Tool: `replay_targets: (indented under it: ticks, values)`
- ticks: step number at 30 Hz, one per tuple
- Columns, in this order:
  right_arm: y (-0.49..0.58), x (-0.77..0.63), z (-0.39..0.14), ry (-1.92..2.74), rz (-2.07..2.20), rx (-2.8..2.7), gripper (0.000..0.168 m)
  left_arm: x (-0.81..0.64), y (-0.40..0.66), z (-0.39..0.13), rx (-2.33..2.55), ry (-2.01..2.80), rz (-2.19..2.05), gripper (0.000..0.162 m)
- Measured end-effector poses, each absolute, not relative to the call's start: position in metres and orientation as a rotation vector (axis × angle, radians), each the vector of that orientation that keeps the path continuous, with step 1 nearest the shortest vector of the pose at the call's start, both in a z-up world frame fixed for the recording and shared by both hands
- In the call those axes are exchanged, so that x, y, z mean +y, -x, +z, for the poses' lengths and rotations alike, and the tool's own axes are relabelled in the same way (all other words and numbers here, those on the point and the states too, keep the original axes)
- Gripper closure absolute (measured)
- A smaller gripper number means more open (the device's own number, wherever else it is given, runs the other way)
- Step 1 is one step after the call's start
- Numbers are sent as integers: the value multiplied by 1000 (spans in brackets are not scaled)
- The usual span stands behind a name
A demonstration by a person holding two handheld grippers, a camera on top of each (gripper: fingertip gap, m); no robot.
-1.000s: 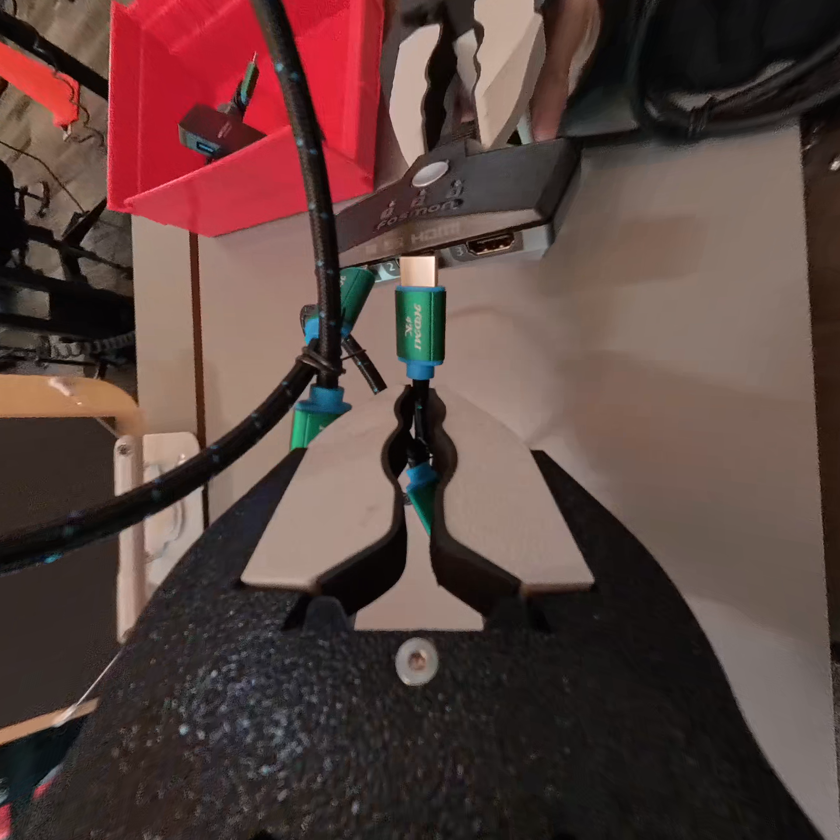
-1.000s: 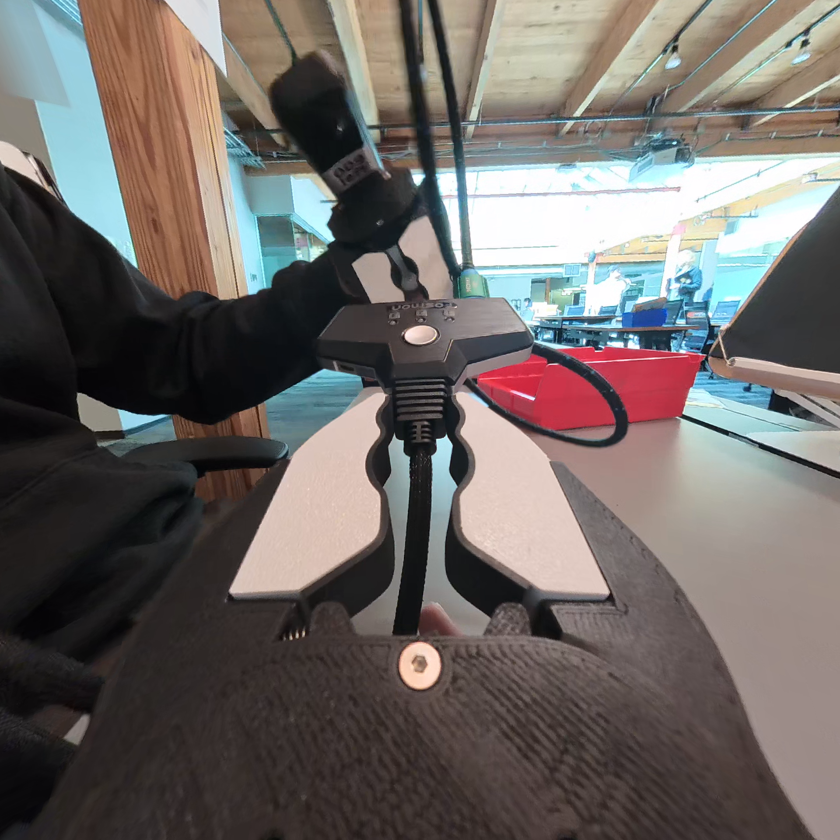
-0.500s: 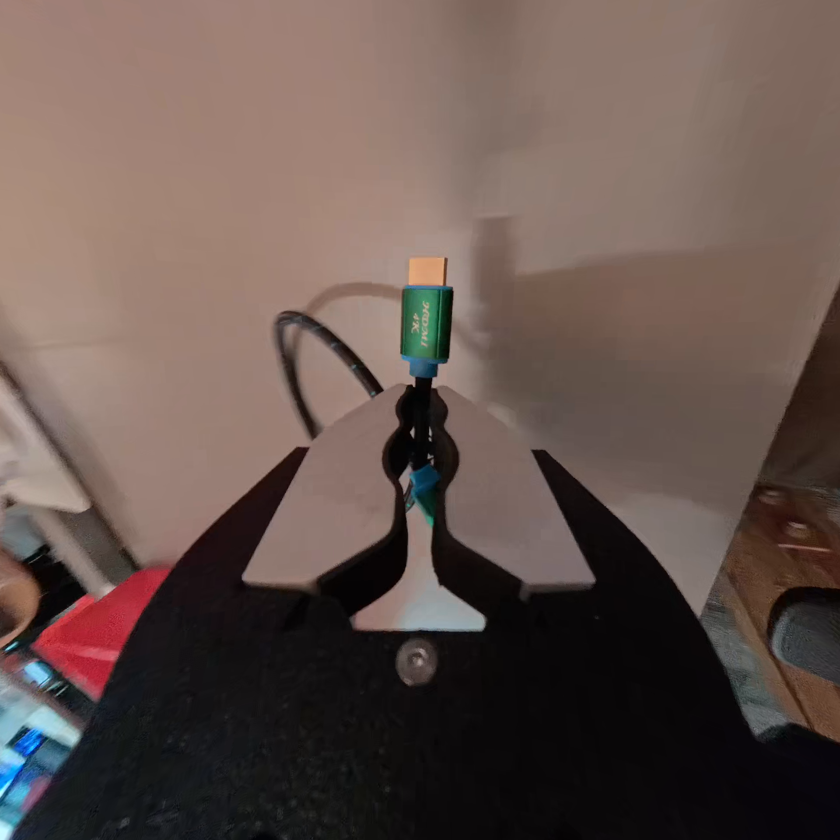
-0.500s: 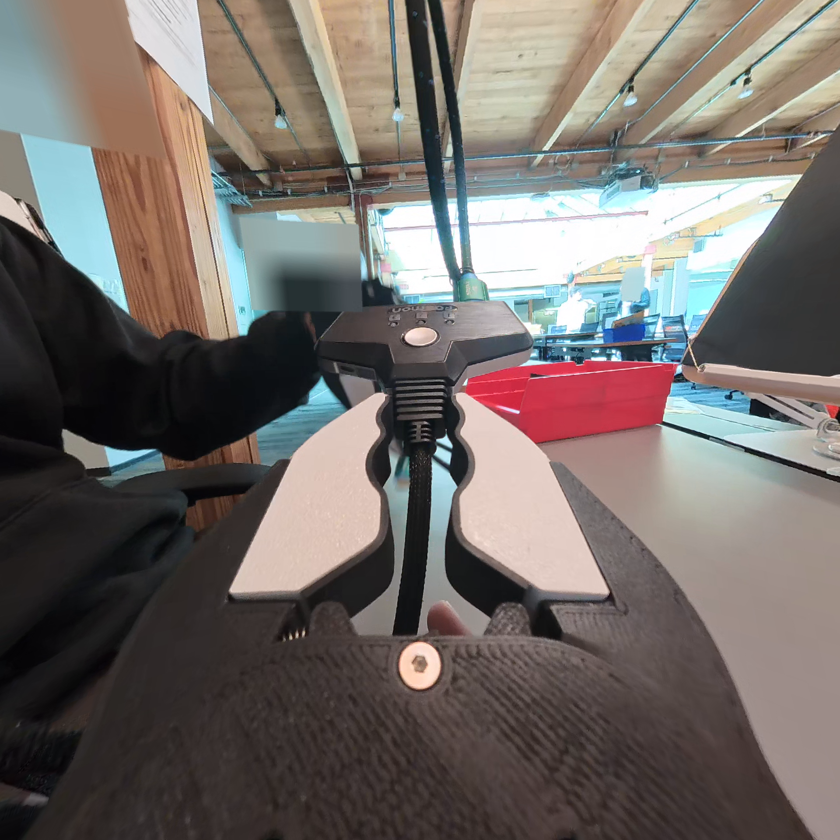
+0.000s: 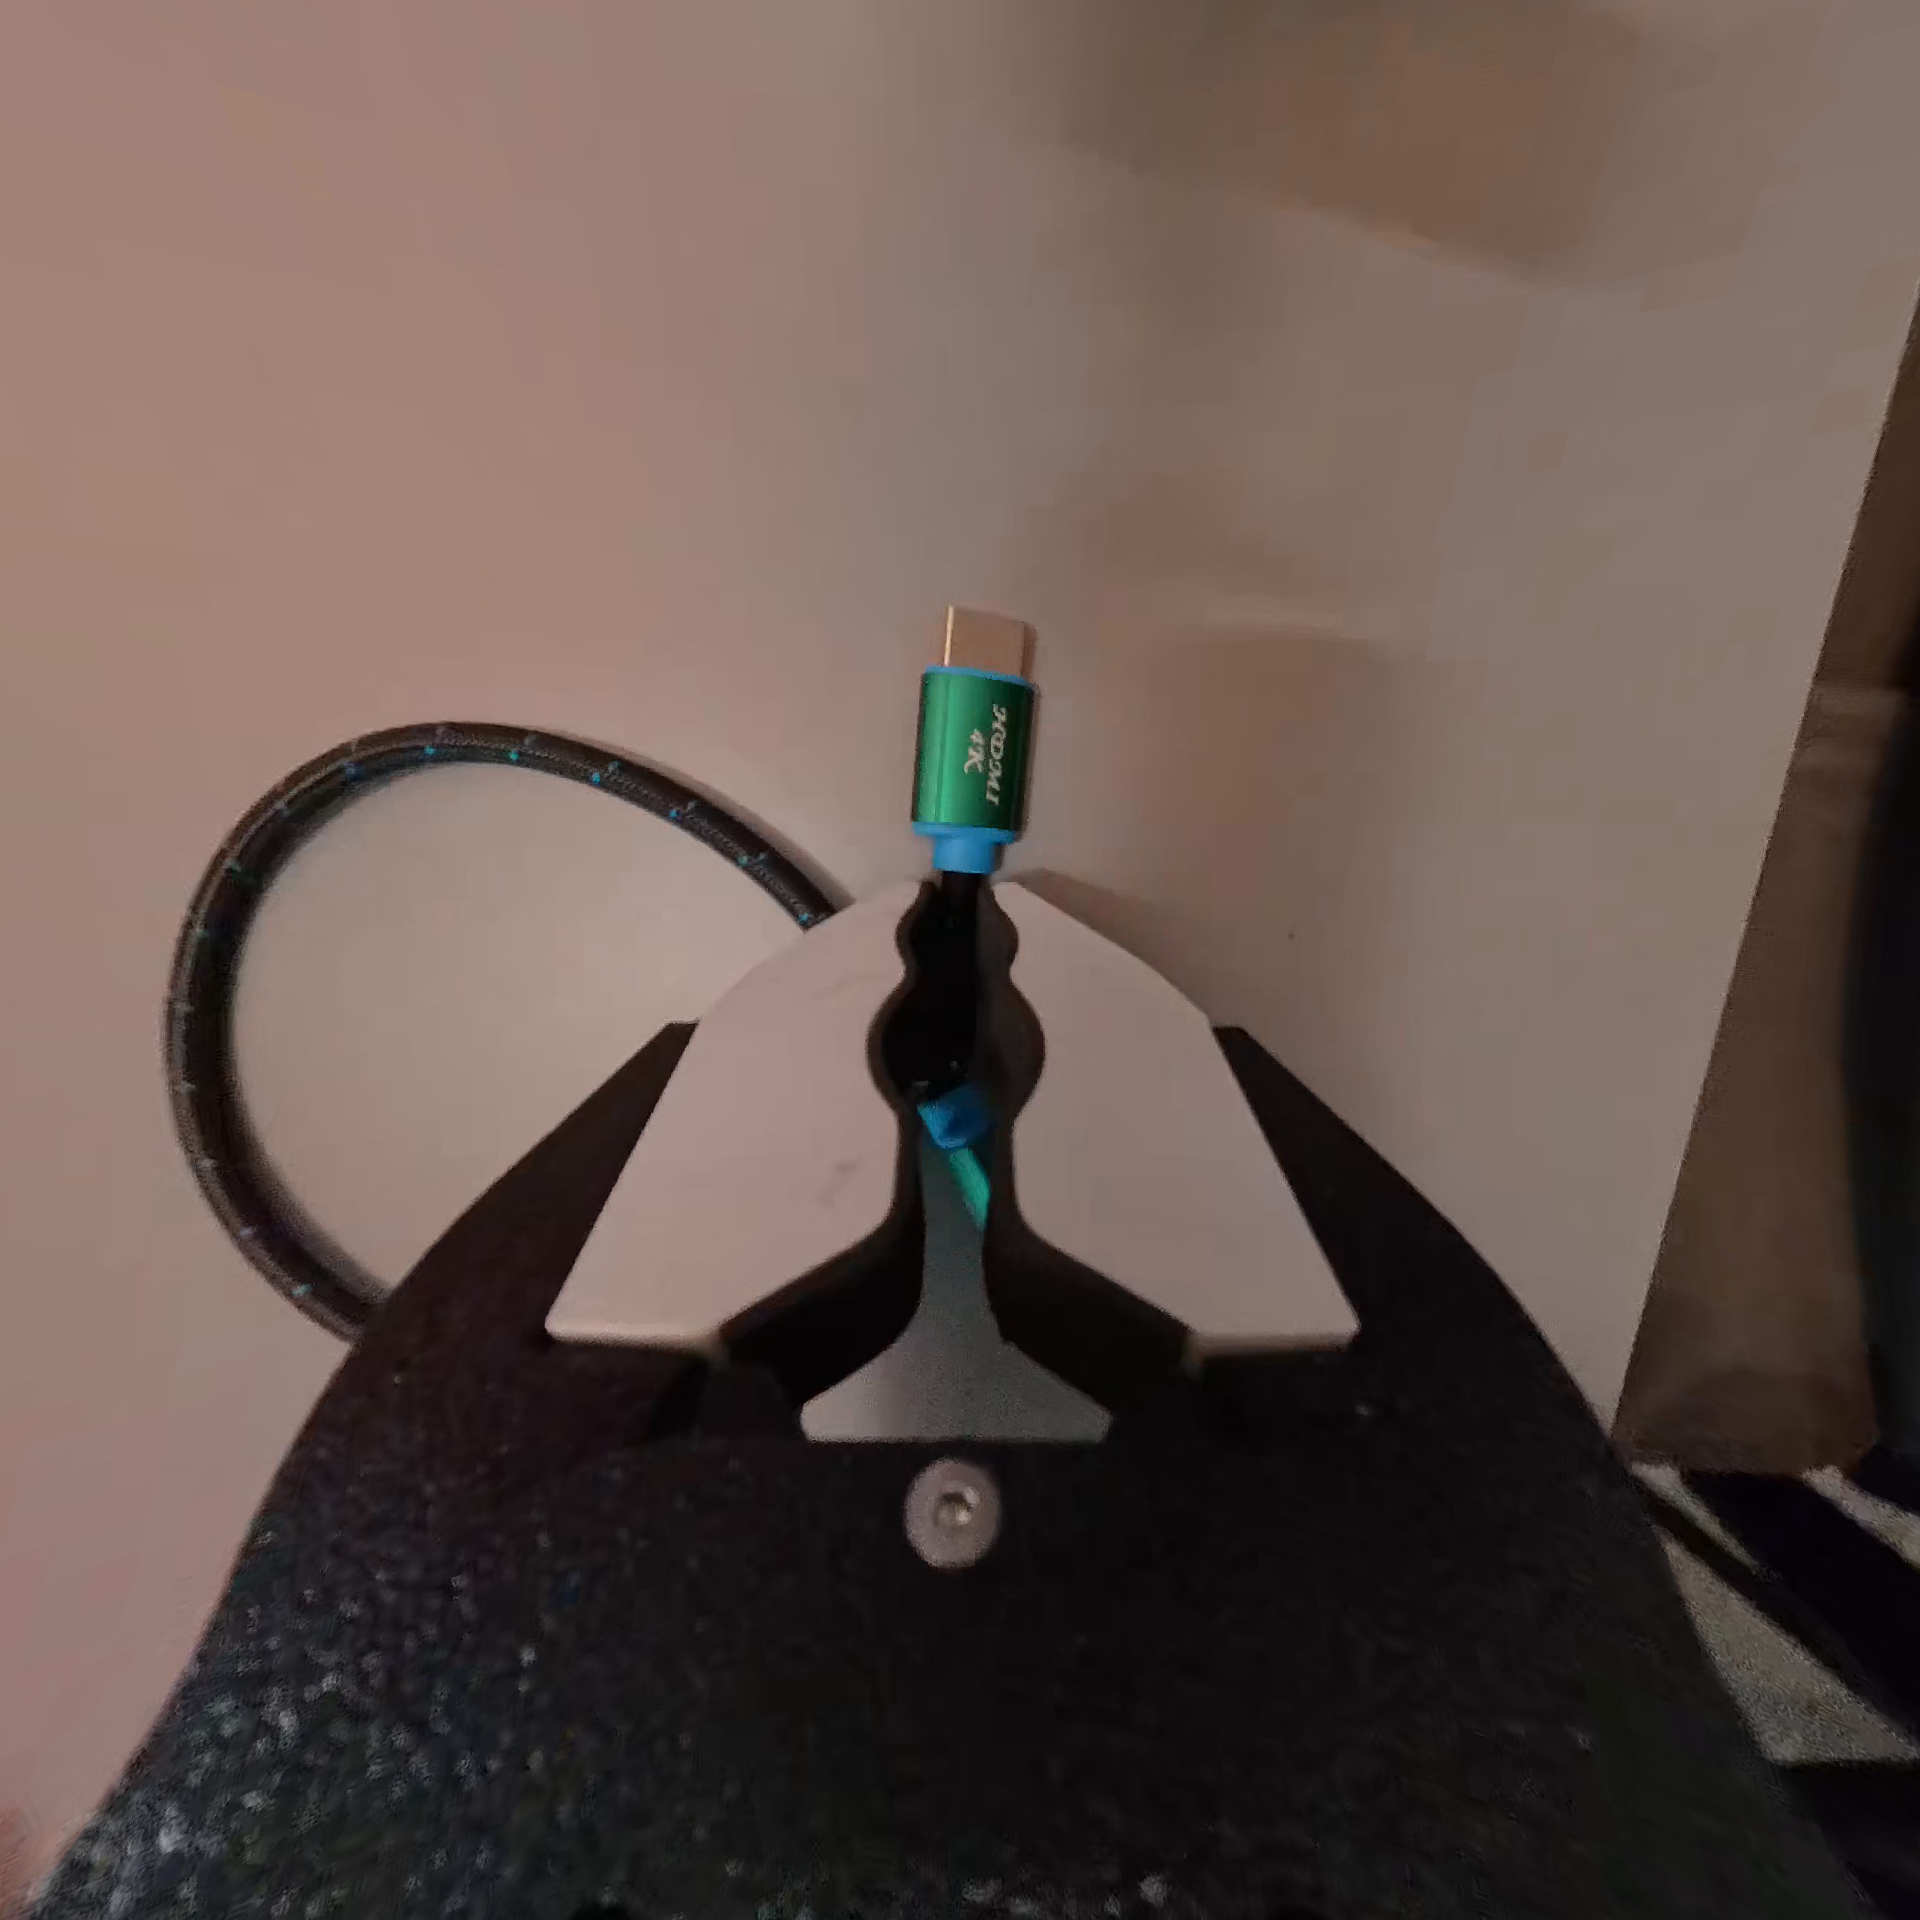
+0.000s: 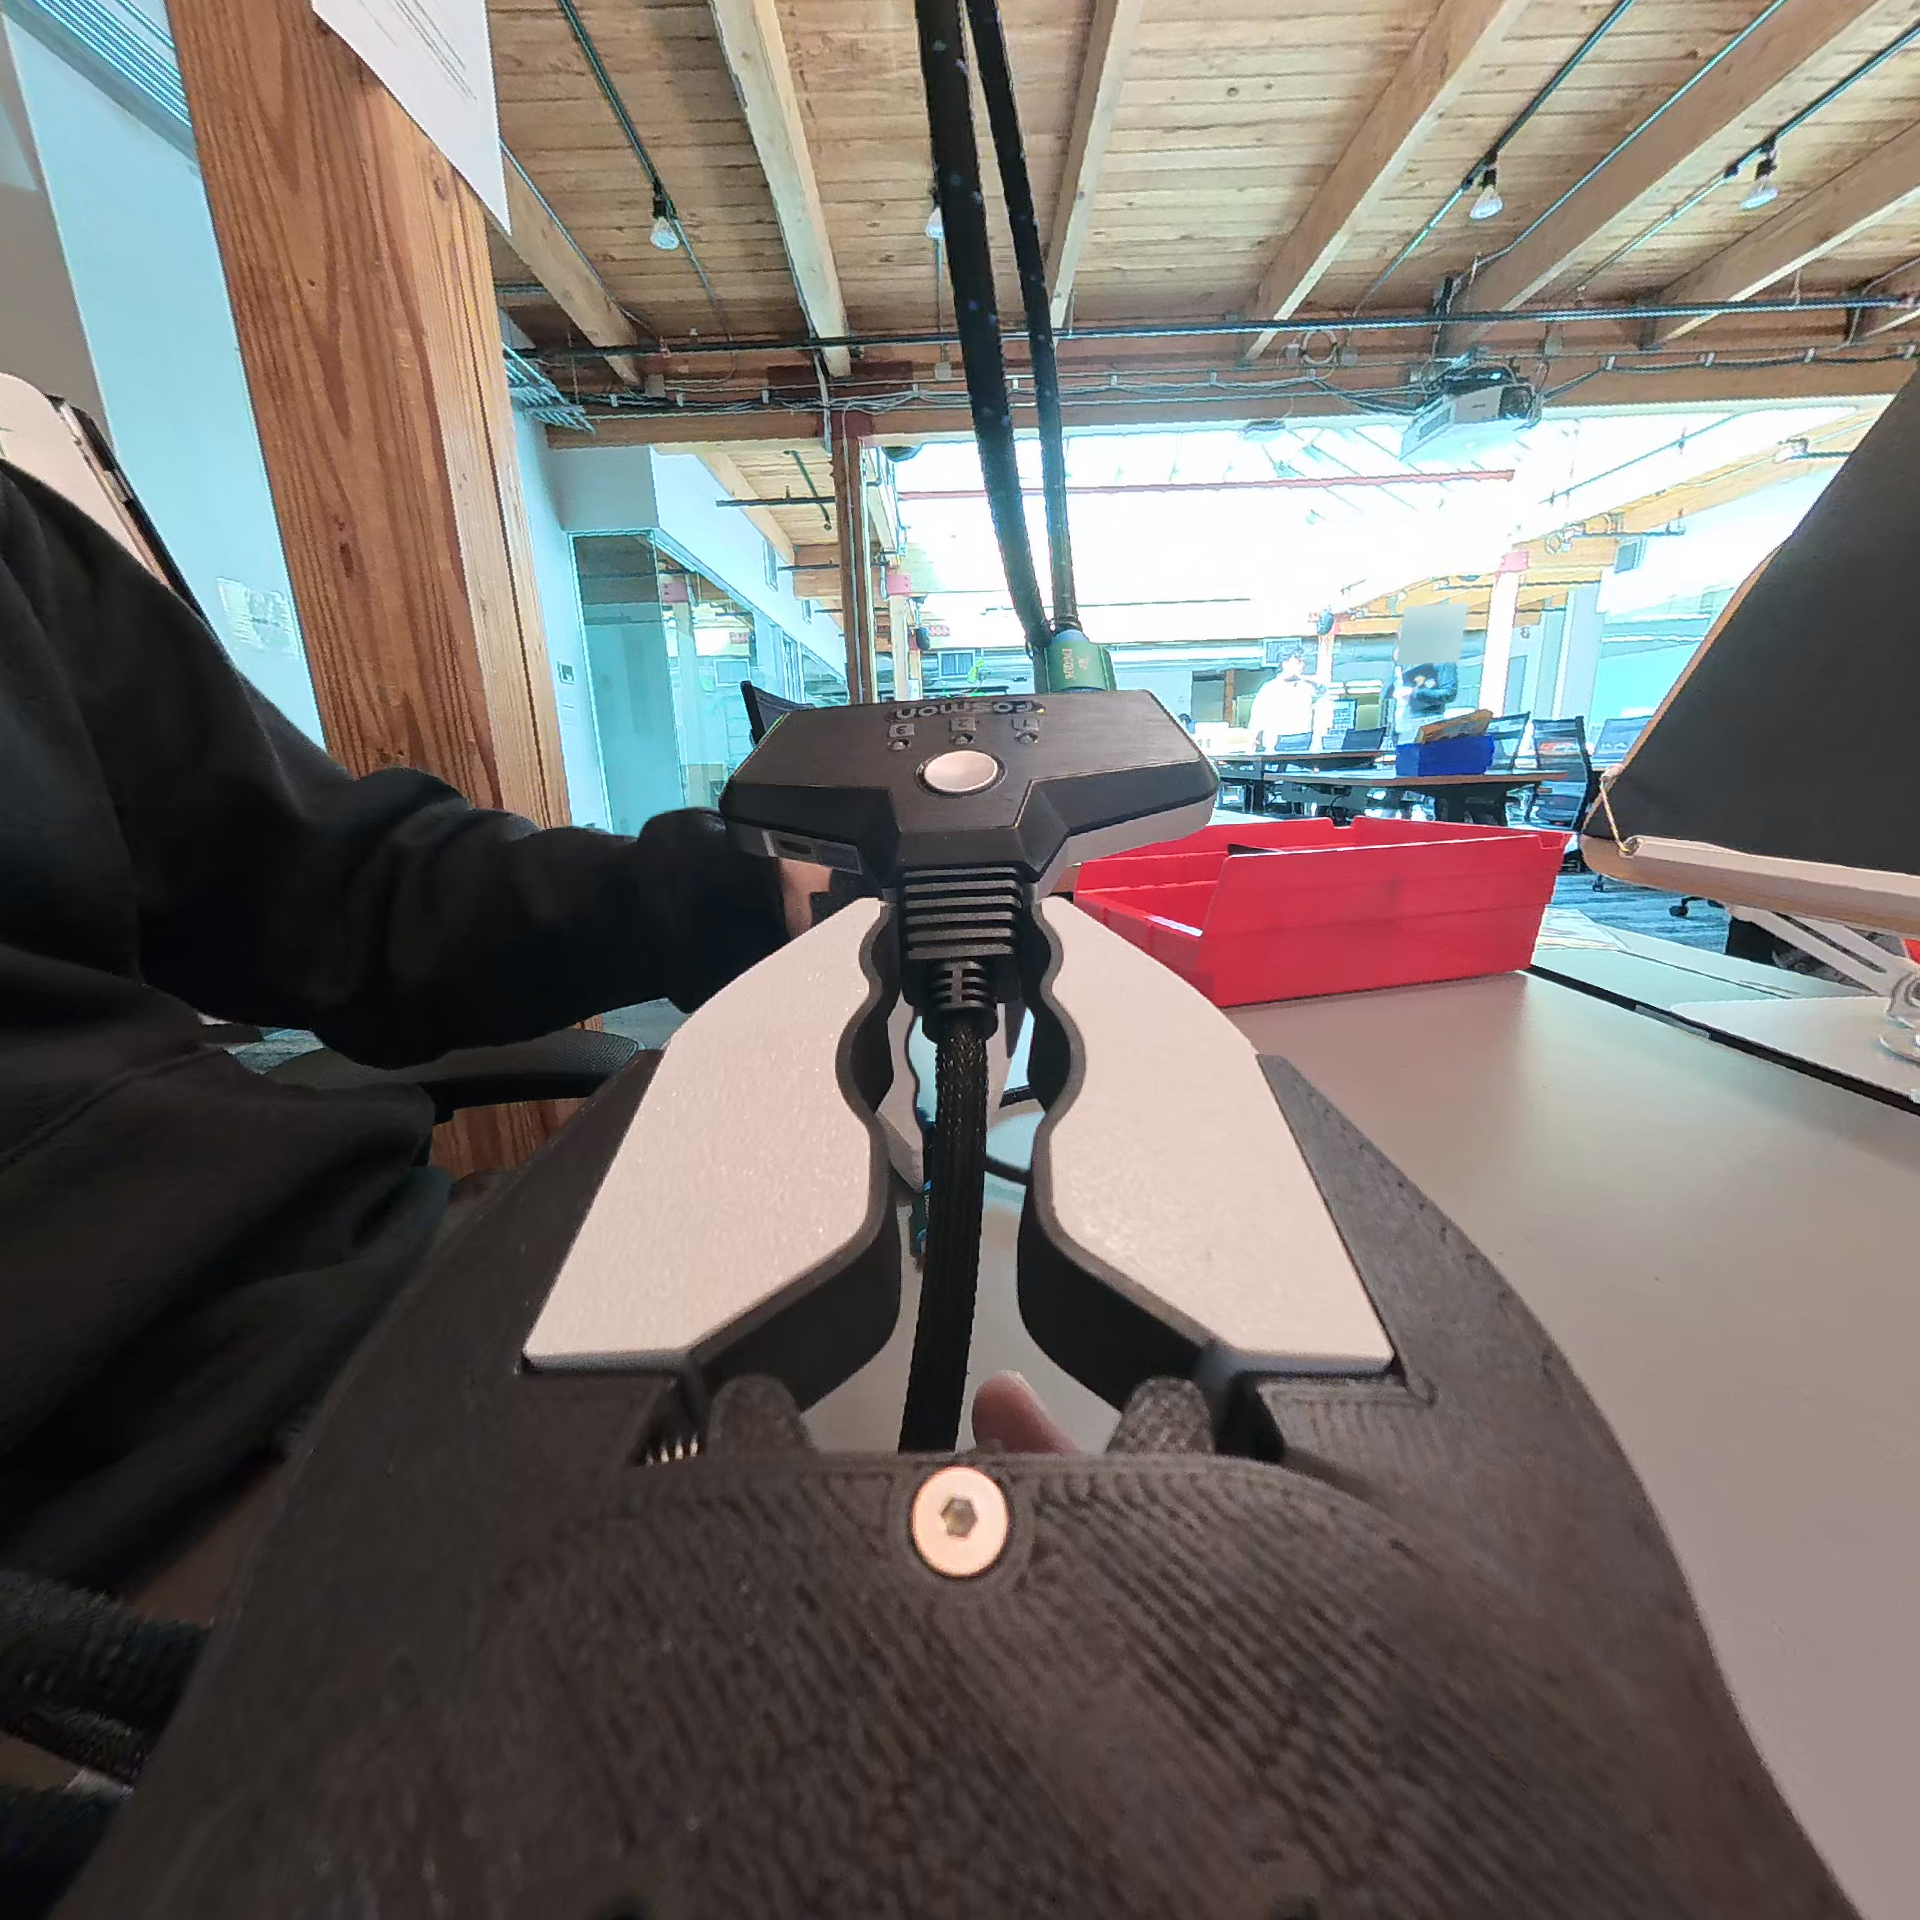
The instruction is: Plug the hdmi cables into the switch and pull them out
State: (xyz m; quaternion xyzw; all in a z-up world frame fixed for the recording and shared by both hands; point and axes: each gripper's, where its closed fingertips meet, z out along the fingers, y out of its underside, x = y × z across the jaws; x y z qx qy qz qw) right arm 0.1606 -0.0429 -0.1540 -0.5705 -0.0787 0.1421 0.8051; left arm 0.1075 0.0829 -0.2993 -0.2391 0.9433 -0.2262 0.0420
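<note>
Timber beams and a wooden post [image 6: 364, 499] are seen behind a pale table [image 6: 1610, 1195], and a red bin [image 6: 1320, 904] is set on that table beyond the action. A black sleeve [image 6: 343, 914] is stretched in from the left side of the right wrist view. Up front, the right gripper [image 6: 961, 961] is closed on the ribbed neck of the black switch [image 6: 966, 779], which is held off the table with its broad end pointing away from the camera; a braided lead is run back between the fingers. One green plug [image 6: 1075, 660] is seated in the switch's far edge, and two dark cables [image 6: 997, 312] are run up from behind the switch and out of the top of the view. Over in the left wrist view, the left gripper [image 5: 961, 883] is clamped shut on a braided cable [image 5: 312, 935] just behind a second green plug [image 5: 974, 753]. That plug is free of the switch, its long axis in line with the fingers, gold tip pointing away from the camera, above the pale table. The cable is looped off to the left.
</note>
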Motion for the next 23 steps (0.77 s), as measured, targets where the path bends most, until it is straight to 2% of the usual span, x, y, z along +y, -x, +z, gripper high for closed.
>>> replay_targets:
  ticks: [1, 5, 13, 16, 23]
  values:
    - [-160, -43, -154, 1222, 306, -172, 146, 82, -108, -300, 2870, 761, -747, 156]
    - [-159, -42, -154, 1227, 306, -177, 146, 78, -113, -298, 2738, 871, -968, 156]
    - [-157, -40, -157, 1252, 300, -186, 146, 77, -116, -296, 2620, 877, -935, 156]
    - [-156, -38, -158, 1271, 303, -196, 146, 75, -113, -270, 2536, 880, -1030, 157]
    - [-155, -37, -159, 1275, 324, -202, 146, 86, -106, -188, 2459, 707, -739, 157]
